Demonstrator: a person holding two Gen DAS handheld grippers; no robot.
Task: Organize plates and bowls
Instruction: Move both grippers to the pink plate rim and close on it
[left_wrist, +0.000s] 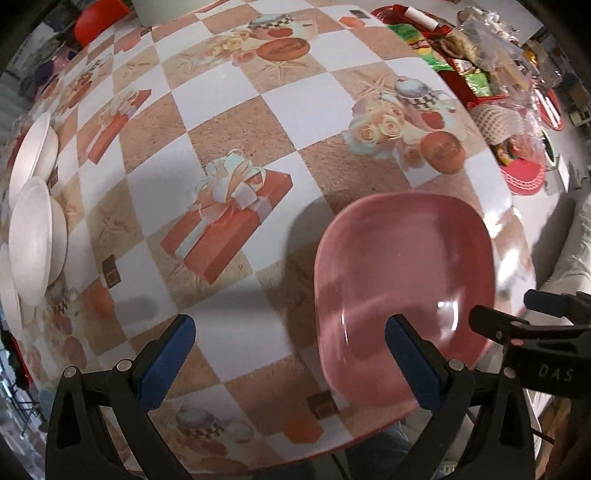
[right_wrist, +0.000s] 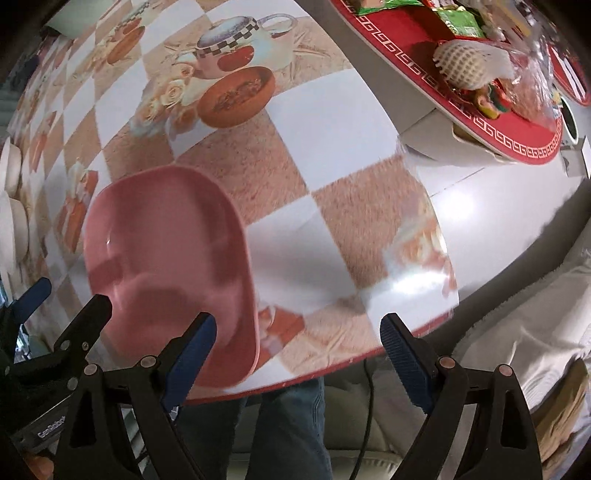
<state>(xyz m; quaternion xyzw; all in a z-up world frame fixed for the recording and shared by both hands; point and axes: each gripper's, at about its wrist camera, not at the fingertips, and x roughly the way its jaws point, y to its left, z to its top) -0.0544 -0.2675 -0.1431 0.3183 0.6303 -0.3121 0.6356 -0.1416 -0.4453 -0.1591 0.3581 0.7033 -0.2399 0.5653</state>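
Pink plate (left_wrist: 402, 280): glossy, rounded-square, shallow with a raised rim; lies flat on the table near its front edge.
Table (left_wrist: 236, 122): covered with a smooth printed cloth, a checker of white and sandy-brown squares with gift boxes, teapots and roses.
White bowls (left_wrist: 35, 221): matte, round, grouped at the table's far left side, well apart from the pink plate; some overlap one another.
Left gripper (left_wrist: 291, 350): black frame with blue ribbed pads, fingers spread wide and holding nothing. Its right finger (left_wrist: 413, 358) stands over the pink plate's near-left part; its left finger is over bare cloth beside the plate.
Right gripper (right_wrist: 299, 354): same build, fingers spread wide and holding nothing. Its left finger (right_wrist: 192, 354) overlaps the pink plate's (right_wrist: 166, 266) near-right rim; contact cannot be told. Its right finger hangs past the table's front edge.
Red tray (right_wrist: 480, 110): oval, key-pattern border, loaded with wrapped packets, beyond the pink plate to the right.
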